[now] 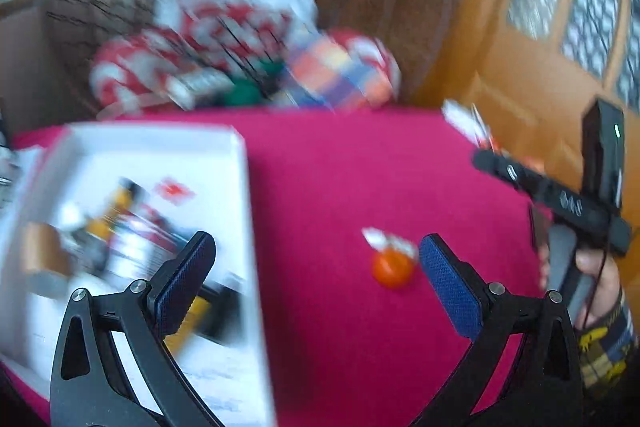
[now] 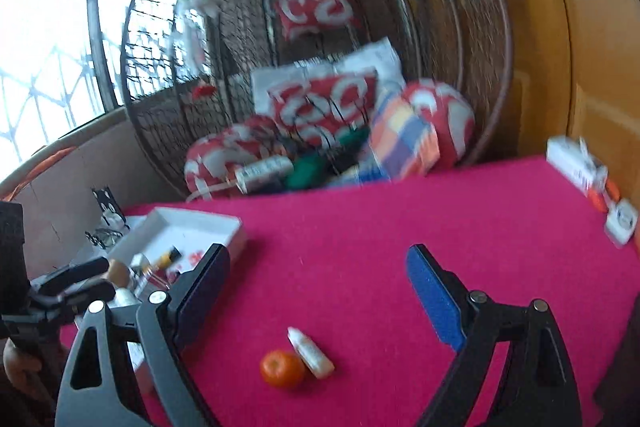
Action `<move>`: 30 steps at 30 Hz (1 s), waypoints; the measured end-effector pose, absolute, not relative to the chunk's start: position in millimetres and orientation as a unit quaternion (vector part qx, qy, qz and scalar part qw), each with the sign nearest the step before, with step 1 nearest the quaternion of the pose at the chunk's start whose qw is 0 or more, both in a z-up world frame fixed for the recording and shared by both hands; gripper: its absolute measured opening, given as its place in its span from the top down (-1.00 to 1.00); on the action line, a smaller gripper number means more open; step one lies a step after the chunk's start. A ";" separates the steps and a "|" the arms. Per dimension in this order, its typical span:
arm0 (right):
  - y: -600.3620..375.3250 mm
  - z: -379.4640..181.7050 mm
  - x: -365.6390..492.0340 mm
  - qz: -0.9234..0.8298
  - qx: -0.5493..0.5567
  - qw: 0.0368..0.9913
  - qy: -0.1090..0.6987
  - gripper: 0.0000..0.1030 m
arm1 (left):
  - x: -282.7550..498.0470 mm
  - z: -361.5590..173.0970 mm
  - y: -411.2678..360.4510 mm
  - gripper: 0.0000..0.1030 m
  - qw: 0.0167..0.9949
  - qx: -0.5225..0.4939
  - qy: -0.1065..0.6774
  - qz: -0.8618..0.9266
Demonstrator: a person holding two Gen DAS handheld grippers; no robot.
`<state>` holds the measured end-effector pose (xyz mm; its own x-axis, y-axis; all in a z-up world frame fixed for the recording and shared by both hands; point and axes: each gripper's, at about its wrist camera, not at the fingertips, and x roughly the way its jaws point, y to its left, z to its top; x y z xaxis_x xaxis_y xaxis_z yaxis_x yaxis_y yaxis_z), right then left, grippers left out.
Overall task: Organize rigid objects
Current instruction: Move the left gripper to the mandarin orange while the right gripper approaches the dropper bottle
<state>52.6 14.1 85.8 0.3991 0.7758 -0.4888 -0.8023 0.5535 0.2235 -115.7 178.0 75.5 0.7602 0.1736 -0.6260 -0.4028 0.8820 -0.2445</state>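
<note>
Both grippers, left (image 1: 316, 267) and right (image 2: 318, 281), hang spread and empty, some items already in the box (image 2: 236, 227), orange (image 2: 282, 367) and tube (image 2: 311, 352) still loose on the cloth (image 2: 400, 219).

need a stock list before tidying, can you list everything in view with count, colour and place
tablecloth: one, magenta, covers the table
tray: one, white, far left of the cloth, holds several small items too blurred to count
orange ball: one, orange, near middle of the cloth
small bottle: one, white, lying against the orange ball
small boxes: at least two, white with orange, far right edge of the cloth
cushions: several, red and white, in the wicker chair behind the table
left gripper: one, black with blue pads, open, over the tray edge
right gripper: one, black with blue pads, open, above the orange ball
</note>
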 end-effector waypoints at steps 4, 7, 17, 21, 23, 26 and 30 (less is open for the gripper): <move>-8.2 61.1 75.2 0.440 0.014 0.837 0.324 -0.75 | -74.0 39.9 153.2 -0.99 0.904 -0.171 0.375 0.114; -21.9 58.4 84.6 0.431 0.039 0.839 0.329 -0.75 | -47.8 20.1 138.8 -0.88 0.896 -0.146 0.406 0.107; -27.6 42.0 95.1 0.438 0.052 0.831 0.339 -0.76 | -14.2 2.0 115.8 0.16 0.896 -0.086 0.424 0.101; -15.8 38.6 90.0 0.457 0.028 0.820 0.344 -0.76 | -37.4 4.8 122.8 0.19 0.898 -0.101 0.413 0.110; -1.8 37.0 81.6 0.473 -0.018 0.812 0.341 -0.76 | -49.4 8.7 129.0 0.19 0.898 -0.114 0.407 0.123; 22.9 25.9 68.5 0.501 -0.086 0.783 0.357 -0.76 | -78.2 21.9 137.8 0.19 0.901 -0.141 0.386 0.137; 53.1 9.3 49.2 0.528 -0.149 0.755 0.359 -0.75 | -107.8 45.4 140.5 0.19 0.911 -0.151 0.353 0.151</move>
<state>49.2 53.1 9.3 0.1841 0.6907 -0.6993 -0.9048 0.3970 0.1539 -107.8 140.5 45.4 0.7054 0.1687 -0.6885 -0.3822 0.9085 -0.1690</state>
